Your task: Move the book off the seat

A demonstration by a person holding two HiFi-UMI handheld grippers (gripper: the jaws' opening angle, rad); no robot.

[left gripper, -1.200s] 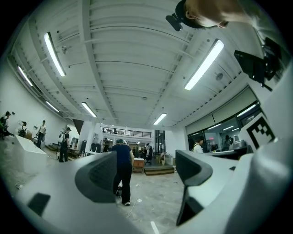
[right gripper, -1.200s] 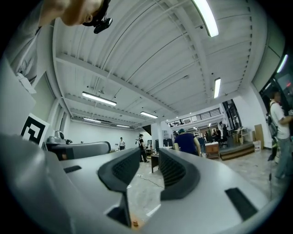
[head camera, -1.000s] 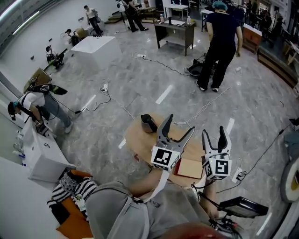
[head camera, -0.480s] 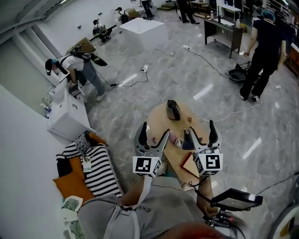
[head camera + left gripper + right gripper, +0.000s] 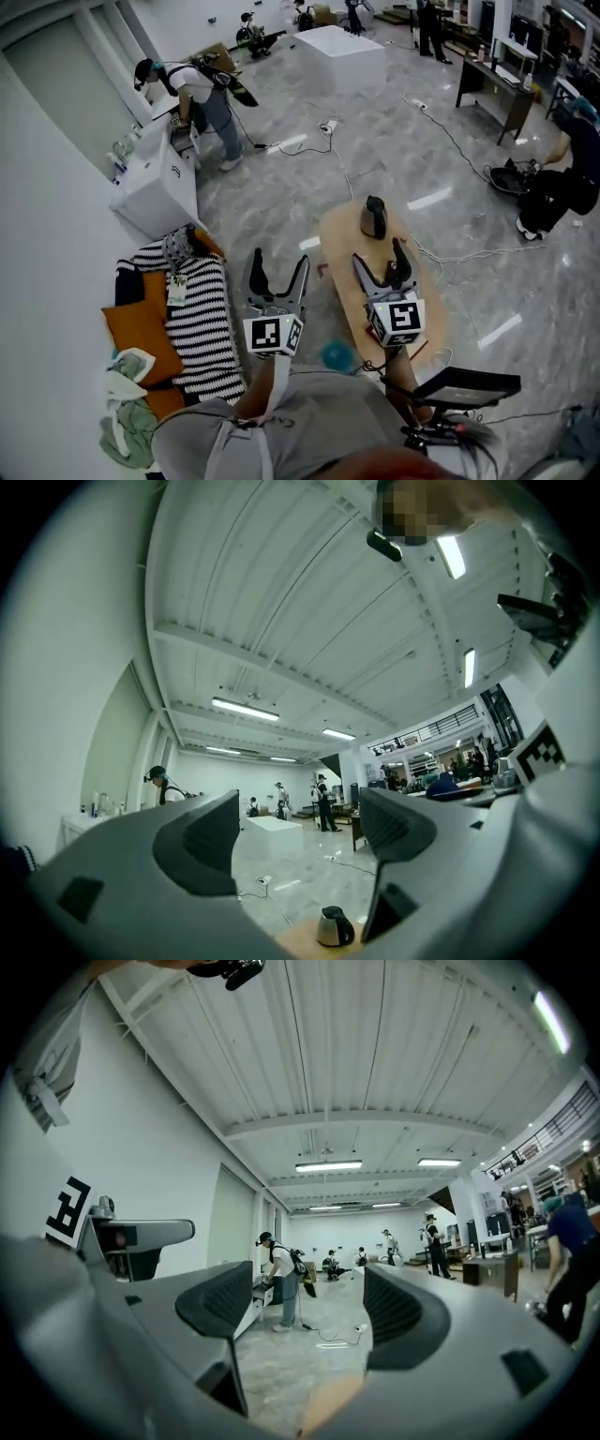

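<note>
My left gripper is open and empty, held over the floor between the striped seat and the oval wooden table. My right gripper hangs over that table with nothing between its jaws, which have just been opening. A dark kettle stands at the table's far end. In the left gripper view the open jaws frame the kettle. The right gripper view looks through its open jaws across the floor. I cannot make out a book on the seat or table.
An orange cushion and green cloth lie on the seat. A white cabinet with a person bent over it stands beyond. Cables run over the floor. A black tray-like device juts out at lower right.
The view has swung left, bringing the striped seat in. Both grippers moved left with it. The brown book seen by the right gripper earlier is no longer visible. The right jaws widened.
</note>
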